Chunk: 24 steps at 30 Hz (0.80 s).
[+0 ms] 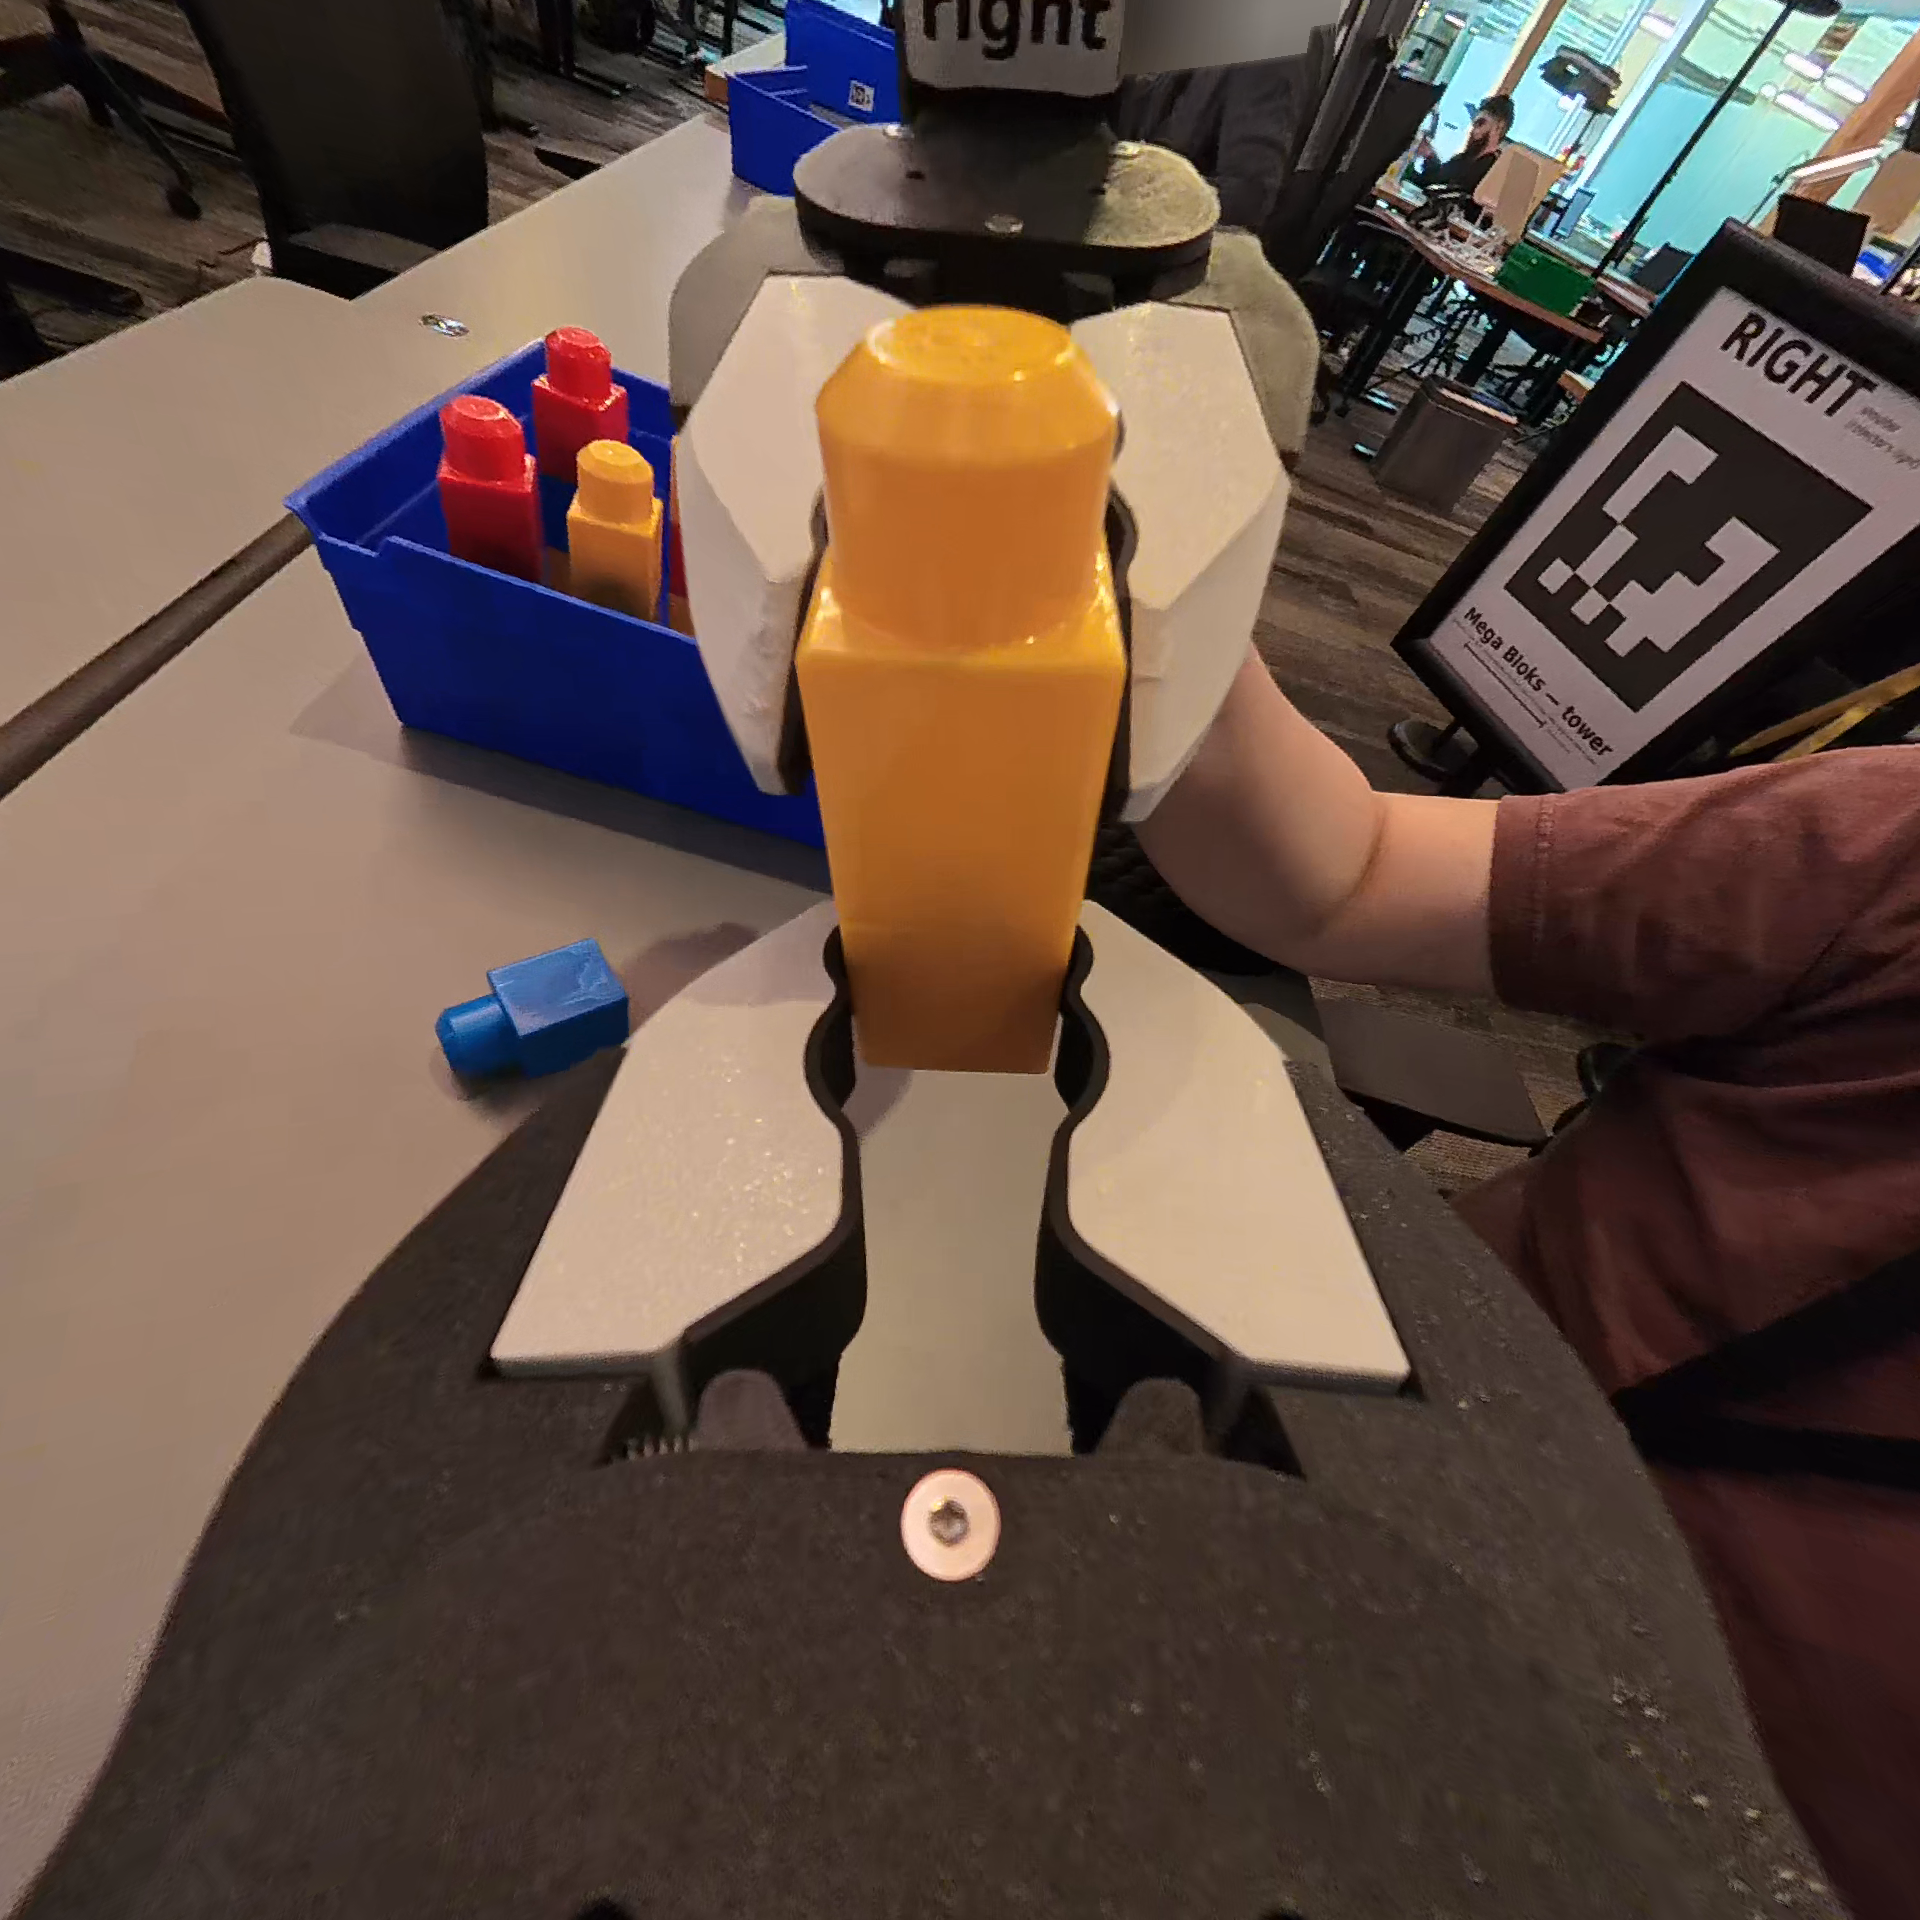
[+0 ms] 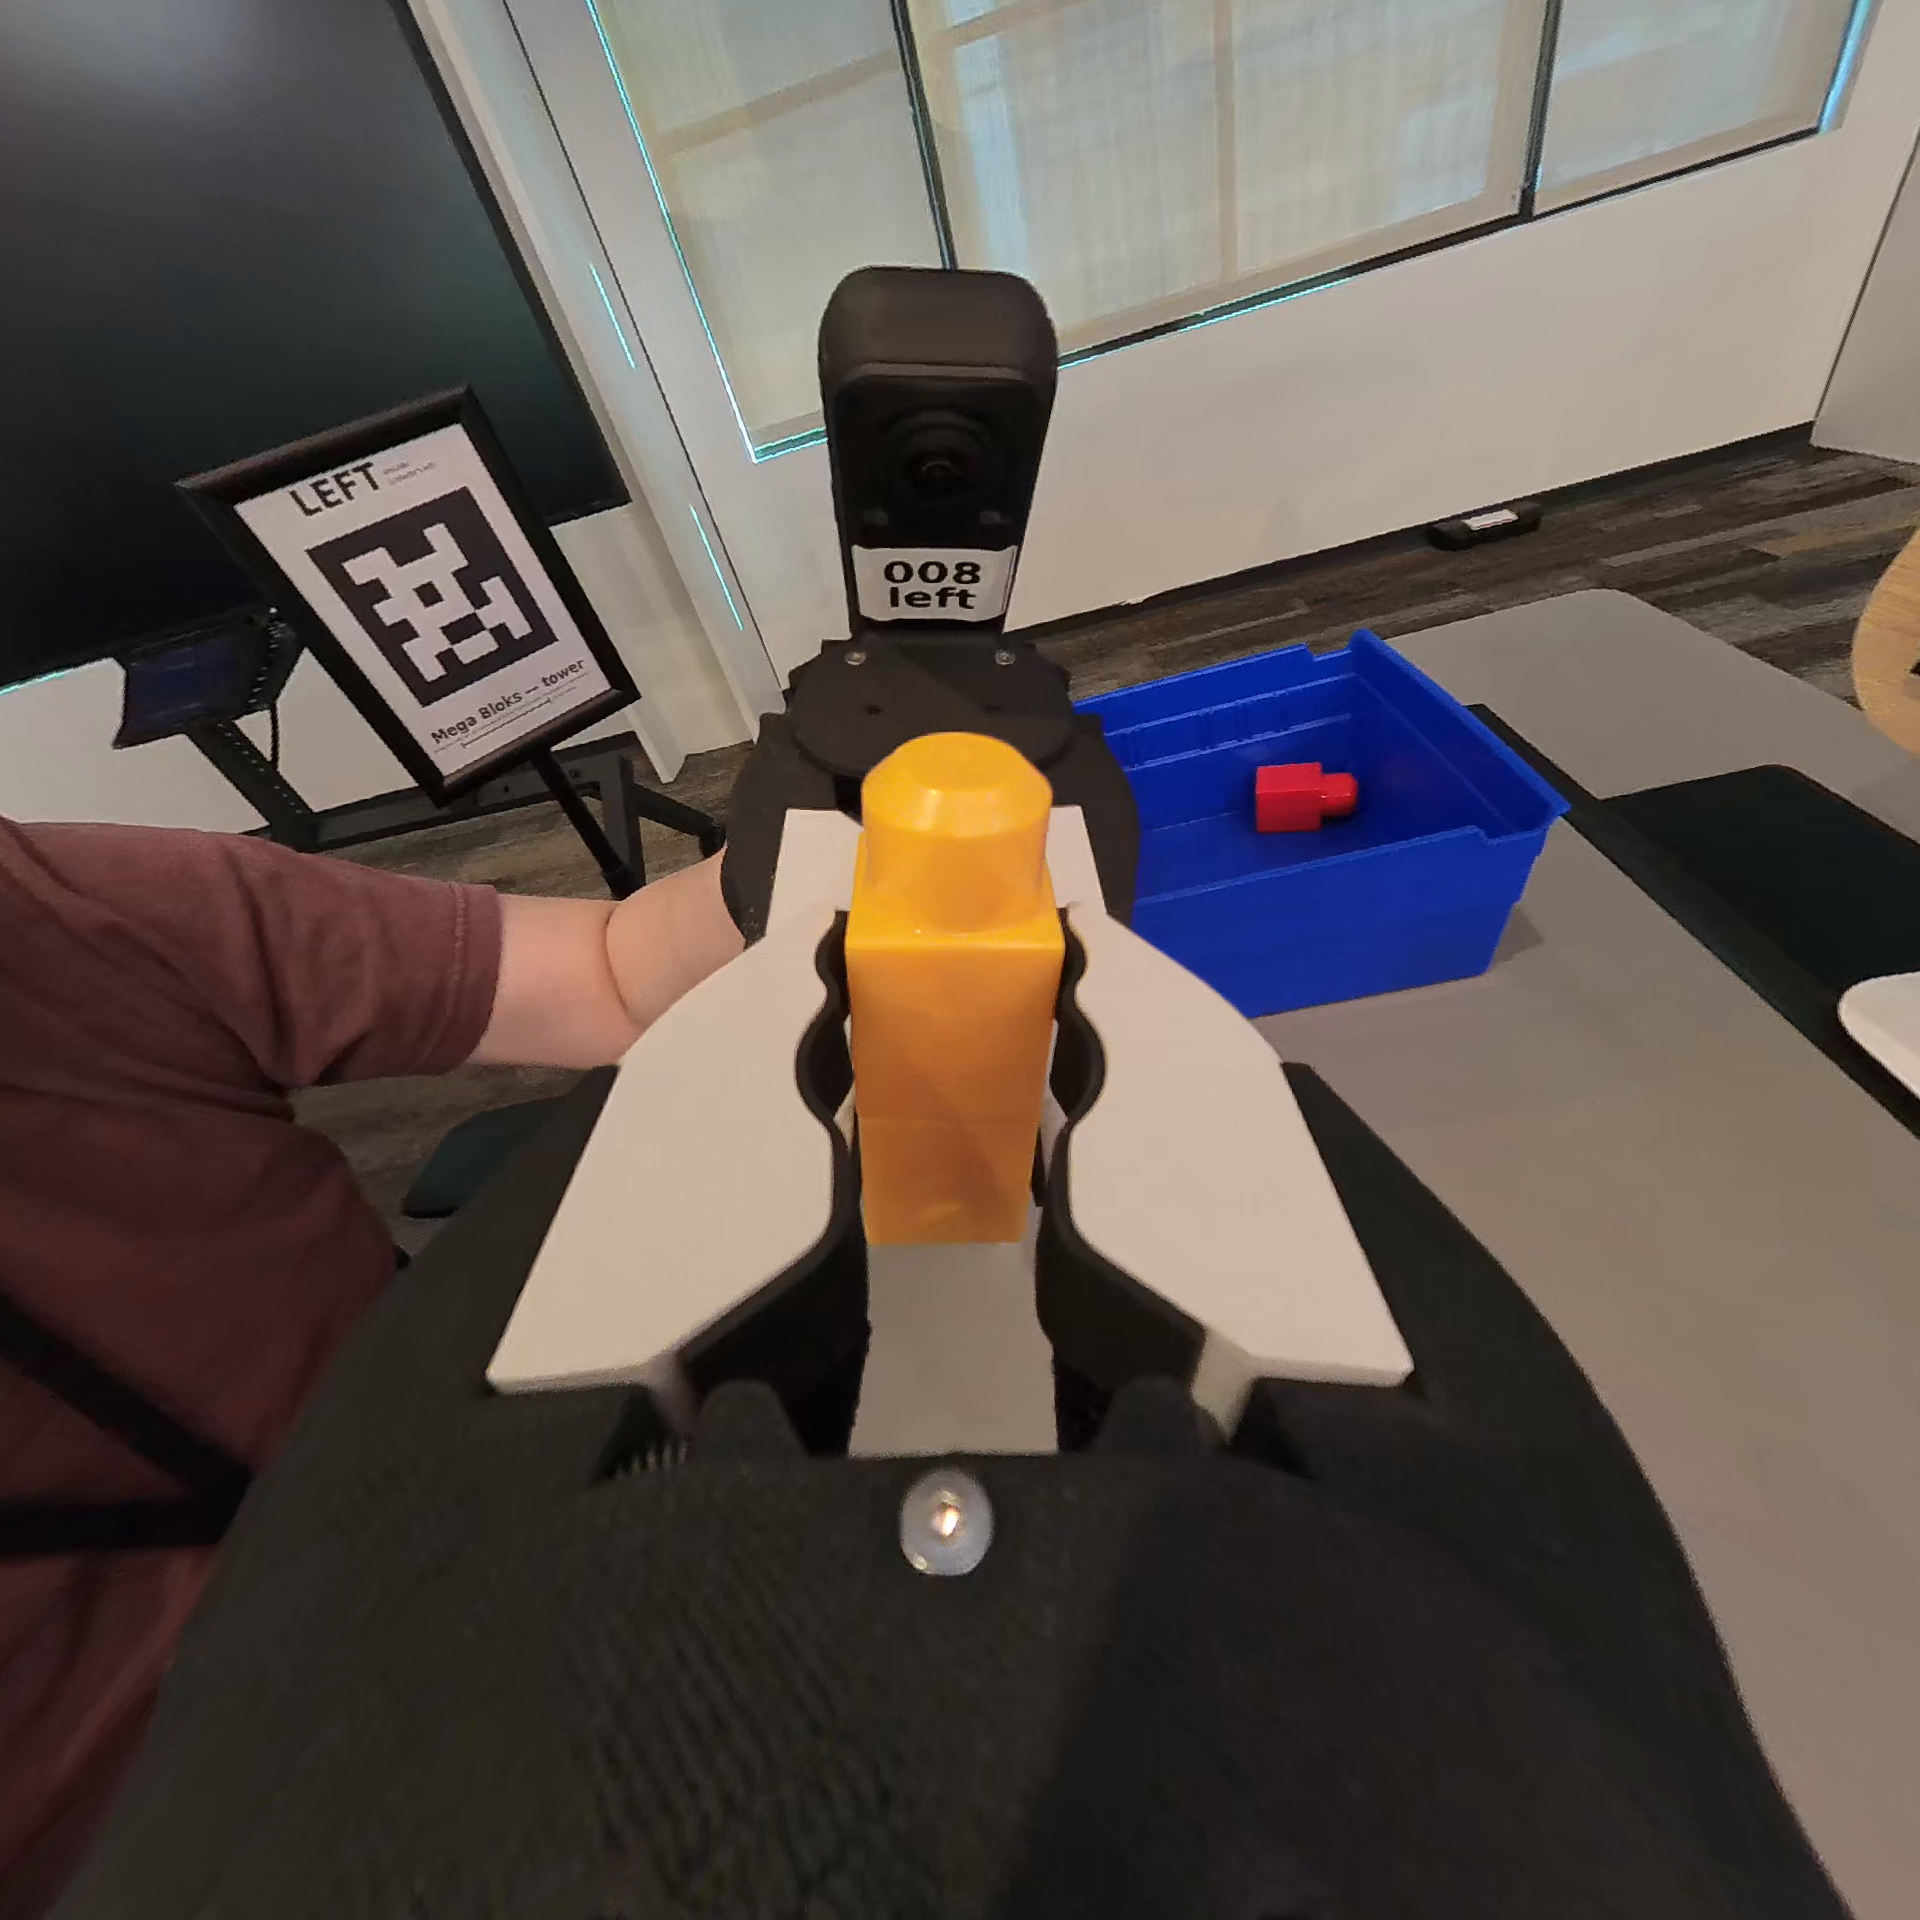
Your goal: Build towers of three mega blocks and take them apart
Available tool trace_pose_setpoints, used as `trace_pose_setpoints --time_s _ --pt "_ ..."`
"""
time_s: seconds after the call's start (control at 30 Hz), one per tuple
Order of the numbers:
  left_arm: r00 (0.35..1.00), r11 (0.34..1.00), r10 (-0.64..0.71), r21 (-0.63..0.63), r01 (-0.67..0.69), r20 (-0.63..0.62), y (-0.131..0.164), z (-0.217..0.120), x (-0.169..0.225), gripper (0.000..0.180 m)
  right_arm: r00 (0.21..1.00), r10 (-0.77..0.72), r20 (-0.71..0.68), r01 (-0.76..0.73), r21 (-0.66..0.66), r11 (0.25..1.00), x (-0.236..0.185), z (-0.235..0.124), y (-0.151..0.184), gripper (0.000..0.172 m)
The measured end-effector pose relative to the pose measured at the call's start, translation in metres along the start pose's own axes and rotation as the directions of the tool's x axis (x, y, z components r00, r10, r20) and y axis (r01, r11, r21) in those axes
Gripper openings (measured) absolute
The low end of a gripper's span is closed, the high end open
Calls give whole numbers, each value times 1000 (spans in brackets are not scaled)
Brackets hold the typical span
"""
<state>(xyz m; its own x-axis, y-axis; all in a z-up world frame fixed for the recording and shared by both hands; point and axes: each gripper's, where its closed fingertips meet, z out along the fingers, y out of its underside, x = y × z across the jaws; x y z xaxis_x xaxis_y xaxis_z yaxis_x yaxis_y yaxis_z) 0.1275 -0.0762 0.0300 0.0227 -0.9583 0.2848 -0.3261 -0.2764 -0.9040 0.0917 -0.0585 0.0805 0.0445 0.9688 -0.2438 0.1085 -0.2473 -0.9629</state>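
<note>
- We work over a grey table (image 1: 156,935), with one blue bin (image 1: 540,665) at the far left in the left wrist view, holding standing red and orange stacks, and a second blue bin (image 2: 1351,914) at the right in the right wrist view, with a single red block (image 2: 1299,798) lying in it.
- We hold the left gripper (image 1: 956,997) closed on the lower end of a two-block orange stack (image 1: 961,748); its dark pads press both side faces.
- We hold the right gripper (image 2: 951,1039) clamped on the same orange stack from the opposite side, gripping the upper block just under its stud.
- The stack hangs in the air between the two grippers, above the near table edge.
- We judge the step to be either seating or separating these two blocks; to do it well, we keep both grips square and move straight along the stack's axis, without twisting.
- A loose blue block (image 1: 535,1003) lies on its side on the table, left of the left gripper.
</note>
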Motion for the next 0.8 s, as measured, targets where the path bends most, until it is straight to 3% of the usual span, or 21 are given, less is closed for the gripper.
trace_pose_setpoints --time_s 0.37,0.47,0.6,0.8 --pt "1000 1000 -2 -6 2 -6 2 -1 -1 37 1000 0 -17 0 -9 1000 1 5 2 37" --pt "1000 997 -18 75 18 6 -8 -2 -3 64 997 -15 -70 15 3 1000 9 0 -2 37" --pt "993 997 -78 8 78 90 4 -1 -22 101 994 -14 -110 22 71 997 9 -38 -23 37" --pt "930 941 -338 51 334 143 37 28 -64 85 959 -57 -279 90 108 990 4 -117 -45 37"
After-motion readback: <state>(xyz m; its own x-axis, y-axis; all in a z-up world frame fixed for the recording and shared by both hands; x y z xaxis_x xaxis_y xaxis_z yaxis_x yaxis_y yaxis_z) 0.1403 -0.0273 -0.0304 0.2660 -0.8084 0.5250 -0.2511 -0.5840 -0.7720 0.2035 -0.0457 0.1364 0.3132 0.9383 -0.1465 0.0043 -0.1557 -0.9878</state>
